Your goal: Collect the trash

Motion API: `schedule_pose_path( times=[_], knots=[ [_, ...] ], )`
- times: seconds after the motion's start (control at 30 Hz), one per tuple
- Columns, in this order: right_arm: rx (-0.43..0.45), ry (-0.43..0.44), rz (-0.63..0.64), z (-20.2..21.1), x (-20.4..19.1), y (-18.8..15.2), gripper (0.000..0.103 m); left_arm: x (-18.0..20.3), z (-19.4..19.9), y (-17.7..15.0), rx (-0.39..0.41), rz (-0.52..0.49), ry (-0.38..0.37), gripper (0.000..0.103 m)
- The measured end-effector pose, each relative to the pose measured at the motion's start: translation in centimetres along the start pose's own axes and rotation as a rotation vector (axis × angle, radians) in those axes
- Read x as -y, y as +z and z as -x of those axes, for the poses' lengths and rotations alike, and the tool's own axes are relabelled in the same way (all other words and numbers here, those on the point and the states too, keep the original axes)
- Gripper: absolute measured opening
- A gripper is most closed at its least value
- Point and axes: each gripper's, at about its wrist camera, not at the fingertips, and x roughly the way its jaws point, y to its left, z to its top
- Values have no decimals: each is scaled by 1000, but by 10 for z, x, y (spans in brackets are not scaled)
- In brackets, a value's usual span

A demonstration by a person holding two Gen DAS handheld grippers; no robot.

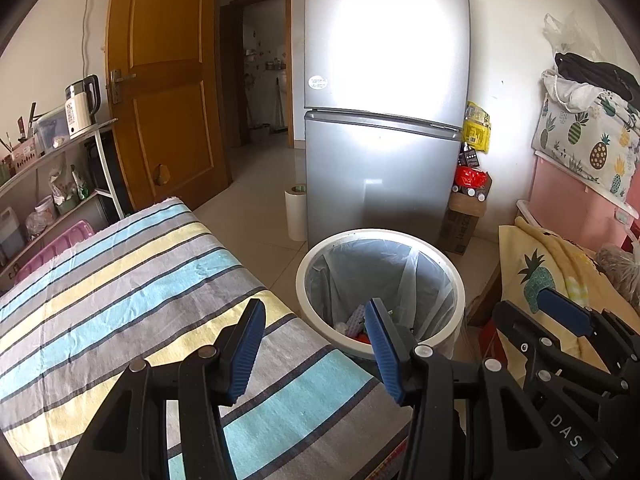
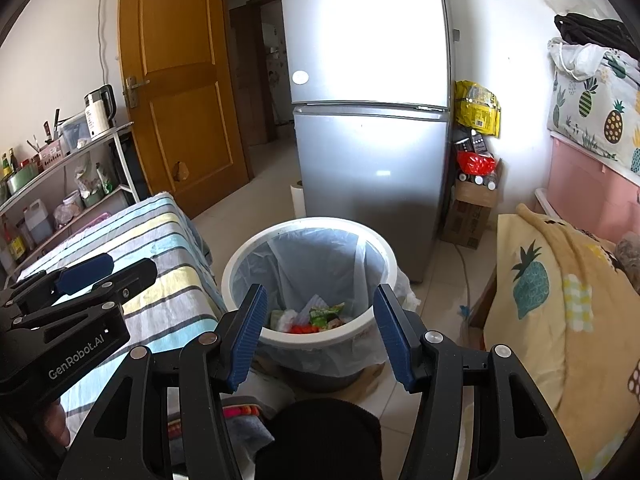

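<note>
left wrist view: the left gripper (image 1: pixel 316 346) hangs over the near corner of a table covered in a striped cloth (image 1: pixel 120 280), its two blue-padded fingers (image 1: pixel 246 348) spread wide with nothing between them and nothing touching them. just beyond the table edge stands a white trash bin (image 1: pixel 380 236) lined with a clear bag, in front of a silver fridge (image 1: pixel 384 120). some trash (image 1: pixel 352 324) lies at the bottom of the bin, partly hidden by the right-hand finger. the cloth in view carries no loose rubbish. at the right edge the right gripper (image 1: pixel 568 316) shows side-on, over a yellow pineapple blanket (image 1: pixel 536 276); its opening cannot be judged from here.

right wrist view: the right gripper (image 2: pixel 320 336) points straight at the bin (image 2: pixel 308 226), jaws wide apart and empty, not touching the rim. inside the bin the trash (image 2: pixel 316 318) reads more clearly — a green wrapper, white paper and something red. the left gripper (image 2: pixel 84 276) sits side-on at the left, above the striped cloth (image 2: pixel 160 248).

judgement: both tools empty and rubbish already in the bin suggest a pause between pieces, or the end of collecting. the next move calls for finding any remaining item — none shows here — then closing on it and carrying it over the bin.
</note>
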Motion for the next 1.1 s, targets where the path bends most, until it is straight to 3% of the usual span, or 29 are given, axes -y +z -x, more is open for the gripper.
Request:
schedule_pose_path(
  times=[1.1],
  knots=[
    [-9,4,-7,1,-5,-3,56,0,-3,-3,-20,-8,8,52]
  ],
)
